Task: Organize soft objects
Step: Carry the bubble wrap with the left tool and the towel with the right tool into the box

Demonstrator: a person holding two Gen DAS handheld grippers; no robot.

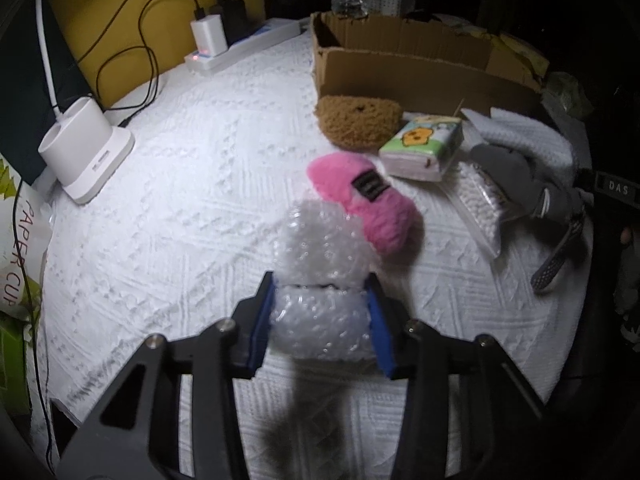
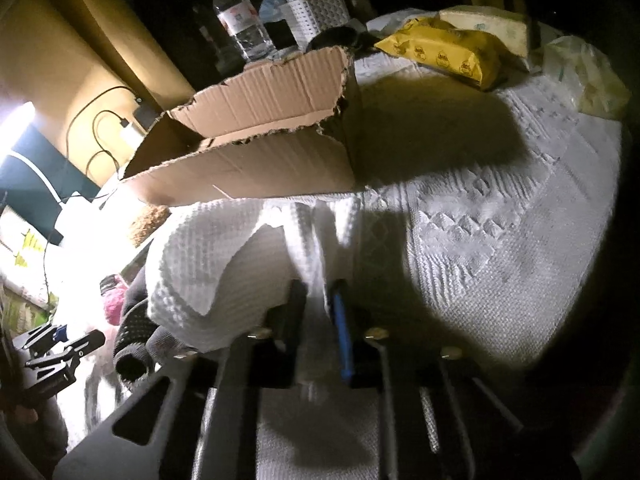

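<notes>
My left gripper [image 1: 322, 284] is shut on a wad of bubble wrap [image 1: 320, 272] and holds it just above the white bedspread [image 1: 200, 184]. A pink plush [image 1: 366, 200] lies just beyond it, then a brown fuzzy plush [image 1: 356, 122] and a tissue pack [image 1: 424, 146] in front of an open cardboard box [image 1: 408, 60]. My right gripper [image 2: 320, 292] is shut on a fold of a white waffle towel [image 2: 224, 252], lifted in front of the box [image 2: 256, 140]. Grey gloves [image 1: 532, 184] lie beside the towel [image 1: 532, 136].
A white lamp base [image 1: 86, 148], a power strip with a charger [image 1: 216, 46] and cables sit at the far left. A water bottle [image 2: 240, 20], a white basket [image 2: 316, 12] and yellow packs [image 2: 444, 54] lie behind the box. A clear bag of cotton swabs [image 1: 480, 204] lies nearby.
</notes>
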